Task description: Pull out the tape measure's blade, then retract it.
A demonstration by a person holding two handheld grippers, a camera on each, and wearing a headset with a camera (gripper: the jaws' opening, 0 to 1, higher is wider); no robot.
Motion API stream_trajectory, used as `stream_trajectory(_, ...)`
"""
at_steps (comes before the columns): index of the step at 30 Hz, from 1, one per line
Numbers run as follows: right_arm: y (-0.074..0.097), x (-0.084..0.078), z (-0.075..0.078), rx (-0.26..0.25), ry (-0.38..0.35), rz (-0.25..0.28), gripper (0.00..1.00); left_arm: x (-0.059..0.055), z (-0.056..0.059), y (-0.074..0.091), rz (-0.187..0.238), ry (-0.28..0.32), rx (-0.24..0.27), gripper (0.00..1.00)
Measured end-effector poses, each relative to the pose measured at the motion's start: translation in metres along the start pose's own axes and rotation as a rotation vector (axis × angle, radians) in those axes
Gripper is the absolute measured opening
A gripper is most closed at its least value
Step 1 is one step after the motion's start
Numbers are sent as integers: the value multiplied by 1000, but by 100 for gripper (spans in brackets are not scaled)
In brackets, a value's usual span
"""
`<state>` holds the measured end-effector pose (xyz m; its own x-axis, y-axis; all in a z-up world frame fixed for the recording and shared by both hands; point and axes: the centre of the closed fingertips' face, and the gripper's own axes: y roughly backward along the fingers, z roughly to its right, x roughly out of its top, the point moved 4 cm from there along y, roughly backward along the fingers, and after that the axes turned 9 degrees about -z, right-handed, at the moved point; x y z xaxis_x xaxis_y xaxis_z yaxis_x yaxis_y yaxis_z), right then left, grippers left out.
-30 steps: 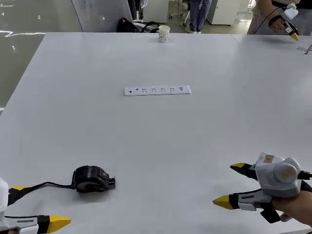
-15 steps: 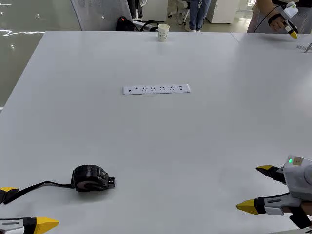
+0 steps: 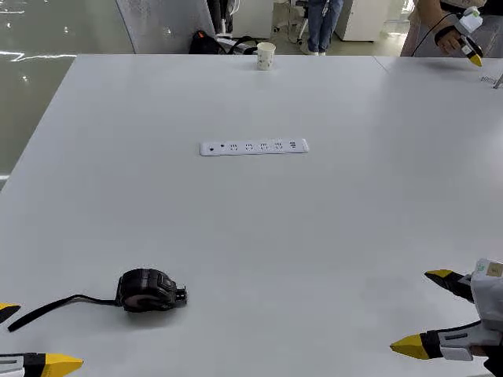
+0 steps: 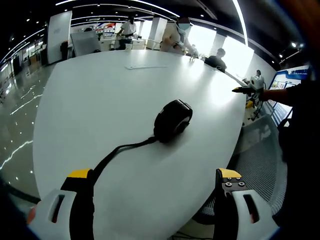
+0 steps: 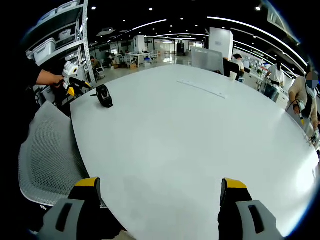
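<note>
A black tape measure (image 3: 147, 290) lies on the white table (image 3: 251, 220) near its front left, blade retracted. Its black strap (image 3: 55, 305) trails left toward my left gripper (image 3: 33, 338), which stands open at the table's near edge. In the left gripper view the tape measure (image 4: 172, 120) sits ahead of the open jaws of my left gripper (image 4: 154, 175), and the strap (image 4: 120, 150) runs down beside the left jaw. My right gripper (image 3: 420, 310) is open at the front right, far from the tape measure, with nothing between the jaws of my right gripper (image 5: 160, 183).
A white power strip (image 3: 254, 147) lies mid-table and a paper cup (image 3: 266, 55) stands at the far edge. Another person holds a gripper (image 3: 470, 47) at the far right corner. A grey mesh chair (image 5: 45, 160) stands by the near edge.
Both grippers have drawn back toward the near edge, the left one leftward and the right one rightward and lower. The tape measure has stayed in place.
</note>
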<state>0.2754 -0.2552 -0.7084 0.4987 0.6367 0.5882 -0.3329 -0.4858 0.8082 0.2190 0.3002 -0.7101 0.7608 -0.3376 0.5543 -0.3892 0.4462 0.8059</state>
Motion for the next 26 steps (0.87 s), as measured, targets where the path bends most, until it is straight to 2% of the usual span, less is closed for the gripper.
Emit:
stream_trajectory(3,0,0,0,1,0,-2,99,-2,-1,-1,-11,-12,16,99)
stream_trajectory(5,0,1,0,2,-2,-2,99,-3,2,-2,-15,-2,-6,99)
stream_trajectory(15,0,1,-2,10,-15,1,99,-4,3,-2,-23,-3,-24,99)
stream_trajectory(17,0,2,-1,8,-20,6,99,-2,2,0,-14,-15,-6,99)
stream_trajectory(26,1,3,0,7,-20,4,99,0,-2,4,-2,0,-5,99)
